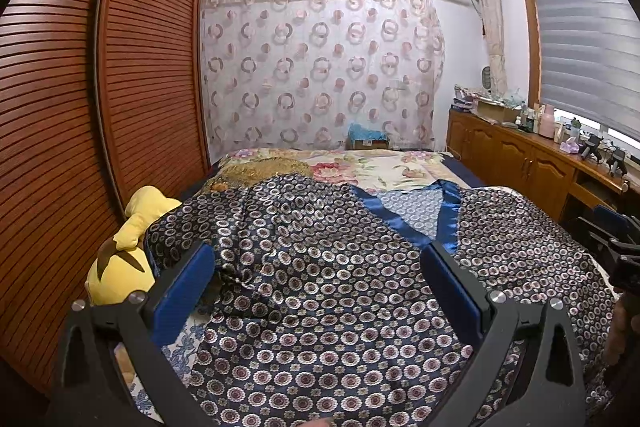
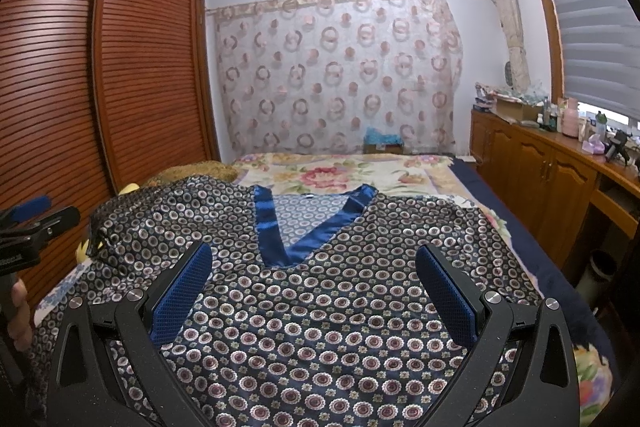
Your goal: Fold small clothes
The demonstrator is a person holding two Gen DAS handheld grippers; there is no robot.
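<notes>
Satin-like and thin, the patterned top (image 2: 320, 307) looks light, limp and slippery, so pinching a shoulder seam or hem edge should hold better than the open middle. It lies front-up on the bed (image 2: 400, 171), navy with ringed florets and a glossy blue V-neck (image 2: 280, 231). Left gripper (image 1: 320, 267) and right gripper (image 2: 316, 267) hover over it, fingers spread, empty
</notes>
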